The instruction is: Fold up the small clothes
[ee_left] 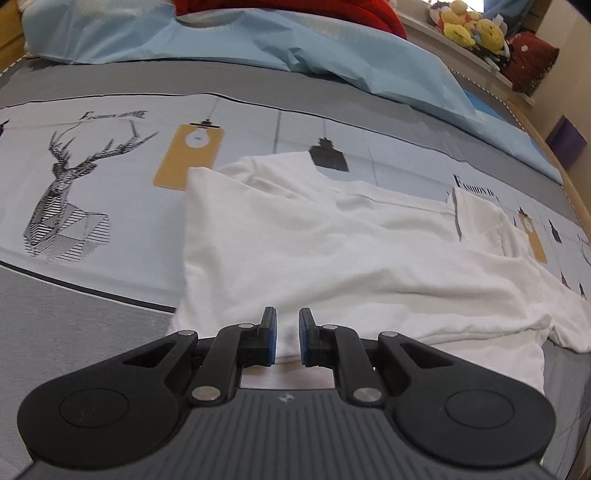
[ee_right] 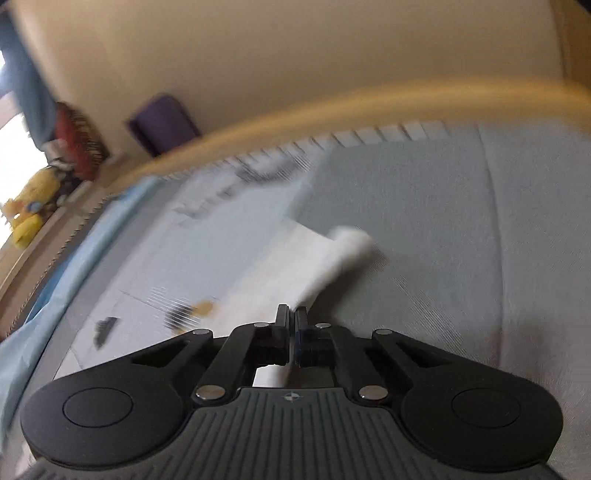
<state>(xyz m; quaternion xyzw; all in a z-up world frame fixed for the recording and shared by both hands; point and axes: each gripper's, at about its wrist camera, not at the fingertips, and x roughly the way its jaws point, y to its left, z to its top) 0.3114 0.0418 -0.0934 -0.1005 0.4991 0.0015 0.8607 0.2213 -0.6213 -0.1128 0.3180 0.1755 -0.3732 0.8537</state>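
Note:
A white shirt lies crumpled across the patterned bed cover, with one sleeve reaching to the right. My left gripper sits at the shirt's near edge. Its blue pads stand a narrow gap apart, with a fold of the white cloth pinched between them. In the blurred right wrist view, a rolled end of the white shirt lies on the grey cover just beyond my right gripper. Its jaws are pressed together, and I see no cloth between them.
A light blue sheet is bunched at the far side of the bed, with something red behind it. Plush toys sit on a shelf at the far right. A wooden bed rail and a purple box lie beyond the mattress edge.

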